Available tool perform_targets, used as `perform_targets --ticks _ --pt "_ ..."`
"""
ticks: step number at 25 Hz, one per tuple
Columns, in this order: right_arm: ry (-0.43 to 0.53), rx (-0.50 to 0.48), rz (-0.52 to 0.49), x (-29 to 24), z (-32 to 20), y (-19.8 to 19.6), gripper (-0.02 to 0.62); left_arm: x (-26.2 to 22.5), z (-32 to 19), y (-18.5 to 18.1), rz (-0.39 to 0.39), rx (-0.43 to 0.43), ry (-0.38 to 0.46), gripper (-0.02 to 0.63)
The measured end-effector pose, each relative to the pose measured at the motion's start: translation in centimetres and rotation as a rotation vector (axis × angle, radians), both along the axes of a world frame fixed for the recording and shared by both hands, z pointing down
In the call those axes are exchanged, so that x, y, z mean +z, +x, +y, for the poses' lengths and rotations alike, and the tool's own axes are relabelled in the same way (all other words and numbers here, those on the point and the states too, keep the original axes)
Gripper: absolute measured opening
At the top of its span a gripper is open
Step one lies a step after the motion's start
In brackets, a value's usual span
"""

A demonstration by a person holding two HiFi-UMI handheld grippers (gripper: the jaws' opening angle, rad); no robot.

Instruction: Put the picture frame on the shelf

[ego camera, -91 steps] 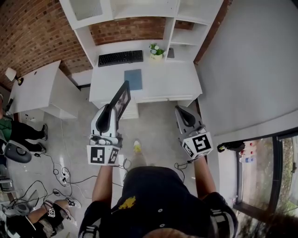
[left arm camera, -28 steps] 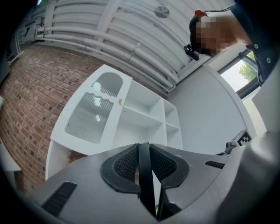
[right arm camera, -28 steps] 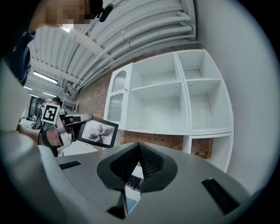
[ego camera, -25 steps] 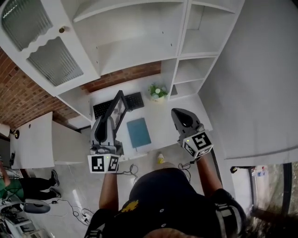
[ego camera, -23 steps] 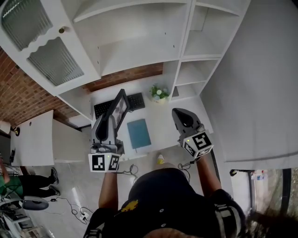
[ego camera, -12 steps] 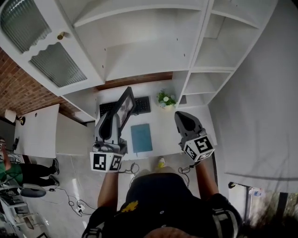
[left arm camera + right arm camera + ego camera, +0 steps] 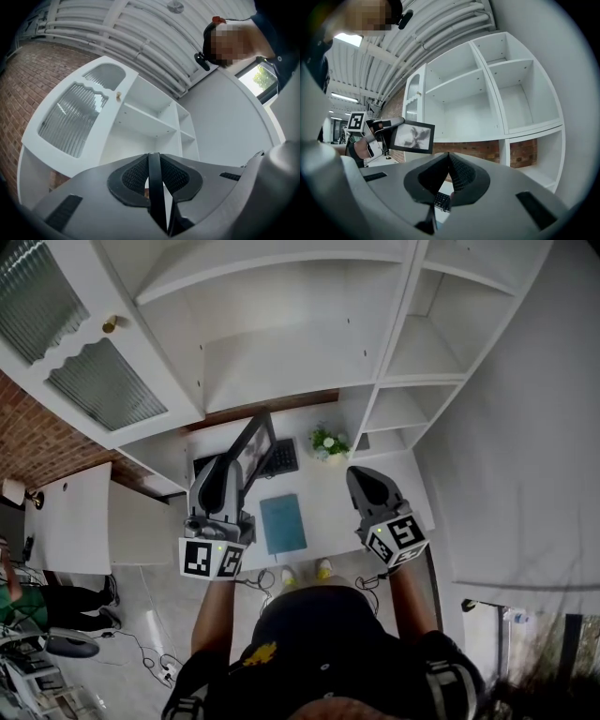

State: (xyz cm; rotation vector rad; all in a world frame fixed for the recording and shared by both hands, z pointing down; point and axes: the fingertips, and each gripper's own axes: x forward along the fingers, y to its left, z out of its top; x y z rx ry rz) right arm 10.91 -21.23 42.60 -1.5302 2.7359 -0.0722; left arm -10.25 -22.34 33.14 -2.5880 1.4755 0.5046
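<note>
My left gripper [image 7: 232, 471] is shut on the lower edge of a black picture frame [image 7: 255, 446], which it holds up, tilted, above the white desk [image 7: 330, 514]. In the left gripper view the frame [image 7: 154, 187] stands edge-on between the pads, with the white shelf unit [image 7: 143, 119] ahead. The right gripper view shows the frame [image 7: 412, 137] face-on at the left, in front of the shelf unit [image 7: 464, 110]. My right gripper [image 7: 360, 480] hovers over the desk's right half, shut and holding nothing [image 7: 449, 157]. The wide shelf compartment [image 7: 281, 362] stands empty above the desk.
On the desk lie a black keyboard [image 7: 284, 457], a blue notebook [image 7: 282, 523] and a small potted plant [image 7: 327, 442]. A ribbed-glass cabinet door [image 7: 80, 381] hangs open at the left. A white side table [image 7: 66, 521] stands left; cables lie on the floor [image 7: 159, 667].
I have stepped closer to the desk and shelf unit. Both grippers kept their pose; the left one still grips the frame, now over the keyboard end of the desk.
</note>
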Motion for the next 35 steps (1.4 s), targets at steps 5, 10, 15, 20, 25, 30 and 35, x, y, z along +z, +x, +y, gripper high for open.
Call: perform_targets --ticks 5,10,15,20,25,30,35 --pt "0.001 0.015 0.009 -0.3 -0.1 -0.8 0.006 -0.8 -1.4 -0.4 0.018 0.037 0.011 0.078" --pt "0.013 0.019 0.015 -0.7 -0.3 -1.8 0.006 -1.4 -2.5 -0.4 0.04 0.082 0.018 0.078" --pt "0.015 0.025 0.011 -0.7 -0.6 -2.3 0.006 -2.1 -3.6 0.0 0.042 0.127 0.024 0.078" --pt "0.015 0.031 0.014 -0.7 -1.2 -2.3 0.006 -2.9 -4.9 0.7 0.025 0.163 0.042 0.078" --pt "0.023 0.038 0.012 -1.0 -1.6 -2.2 0.006 -4.0 -6.6 1.3 0.007 0.182 0.058 0.078" --pt "0.027 0.029 0.035 -0.9 -2.2 -3.2 0.006 -5.0 -8.5 1.4 -0.018 0.145 0.087 0.078" --pt "0.044 0.007 0.042 -1.5 -3.0 -4.5 0.006 -5.8 -10.7 1.1 -0.02 0.12 0.1 0.078"
